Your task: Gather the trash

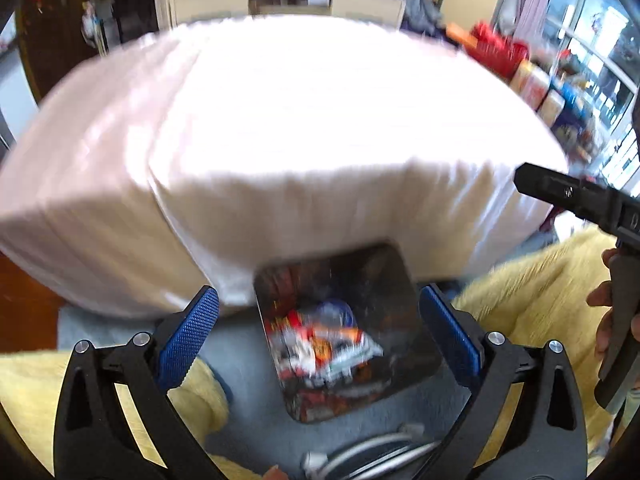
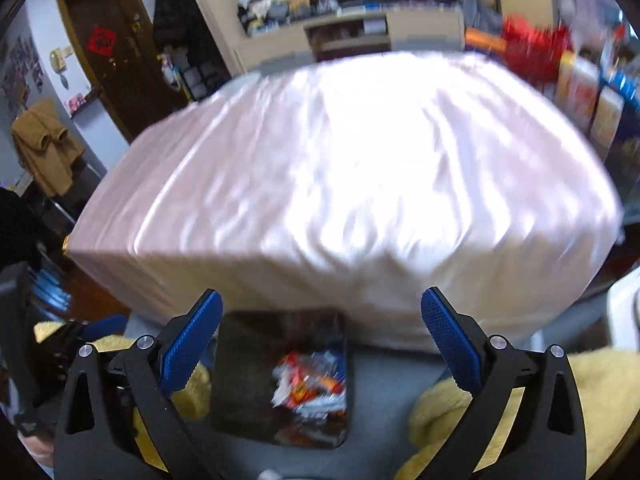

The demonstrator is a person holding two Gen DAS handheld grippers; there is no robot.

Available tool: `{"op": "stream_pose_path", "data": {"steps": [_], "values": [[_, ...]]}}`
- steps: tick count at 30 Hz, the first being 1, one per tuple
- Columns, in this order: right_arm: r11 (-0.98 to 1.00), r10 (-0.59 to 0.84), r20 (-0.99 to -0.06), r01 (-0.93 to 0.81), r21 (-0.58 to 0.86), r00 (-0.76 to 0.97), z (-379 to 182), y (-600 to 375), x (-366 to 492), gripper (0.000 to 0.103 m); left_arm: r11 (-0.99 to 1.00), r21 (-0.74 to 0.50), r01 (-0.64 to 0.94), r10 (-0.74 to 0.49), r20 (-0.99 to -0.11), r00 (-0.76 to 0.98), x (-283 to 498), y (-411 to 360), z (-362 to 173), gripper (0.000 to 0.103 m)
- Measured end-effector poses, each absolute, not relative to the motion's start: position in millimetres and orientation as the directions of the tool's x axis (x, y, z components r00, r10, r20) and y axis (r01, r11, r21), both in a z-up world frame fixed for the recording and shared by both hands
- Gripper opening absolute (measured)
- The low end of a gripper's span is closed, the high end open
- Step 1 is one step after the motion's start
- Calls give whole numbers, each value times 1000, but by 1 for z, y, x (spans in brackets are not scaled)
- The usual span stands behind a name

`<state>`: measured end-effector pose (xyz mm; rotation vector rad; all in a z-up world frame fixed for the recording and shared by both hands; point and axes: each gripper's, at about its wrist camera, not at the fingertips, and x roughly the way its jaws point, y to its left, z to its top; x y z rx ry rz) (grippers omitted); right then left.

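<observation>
**Both tongs open above the trash bin**

Surface and room: A table (image 2: 340,184) draped in a pale pink, glossy cloth fills the middle of both wrist views; its top is overexposed and blurred. Behind it stand a light wooden cabinet (image 2: 352,36) with an open shelf, and a dark brown door (image 2: 112,48) bearing a red diamond sign. Red bags and coloured boxes (image 1: 532,80) line the right side by the windows. The floor in front of the table is grey, with yellow fleece (image 2: 592,392) at both sides of it.

Task item: A dark, rectangular trash bin (image 1: 416,320) stands on the floor just in front of the table's near edge, its mouth facing up. Its long axis runs from the viewer toward the table (slightly skewed in the left wrist view). Crumpled wrappers (image 2: 310,384) in red, orange, white and blue lie inside; details are blurred.

Tongs: The left gripper (image 1: 320,336) stands wide open, nothing between its blue pads. The right gripper (image 2: 322,338) is likewise spread wide and empty.
</observation>
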<state>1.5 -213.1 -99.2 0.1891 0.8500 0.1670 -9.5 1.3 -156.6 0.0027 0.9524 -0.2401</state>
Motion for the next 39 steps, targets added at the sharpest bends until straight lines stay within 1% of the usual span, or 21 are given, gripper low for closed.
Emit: {"op": "stream_pose_path", "data": {"steps": [4,8,11,14,18,23,30,39], "values": [[988,135,-638,-51,148,758,-51,-219,-14,100,982,-57,179,-166,-711,683,-18,5,-105,95],[991,92,-552,-22,132,828,-15,-231,-28,100,986,-57,158,-159,-620,769,-22,13,-58,95],[992,57,-513,8,123,857,5,-241,-37,100,989,-22,148,-135,-558,819,-29,17,-27,95],[994,22,-464,29,103,886,25,-246,-46,100,992,-3,123,-107,-511,853,-35,19,-3,95],[995,-20,-400,58,83,916,43,-245,-53,100,993,-12,117,-110,-456,883,-42,20,23,95],[994,-27,-363,64,89,931,53,-244,-64,100,995,21,93,-76,-414,907,-48,12,38,95],[994,-84,-331,103,42,940,55,-237,-72,100,999,27,43,-29,-400,916,-57,12,36,95],[994,-85,-321,103,40,943,57,-234,-74,100,998,25,50,-36,-386,922,-63,10,40,95]]}}
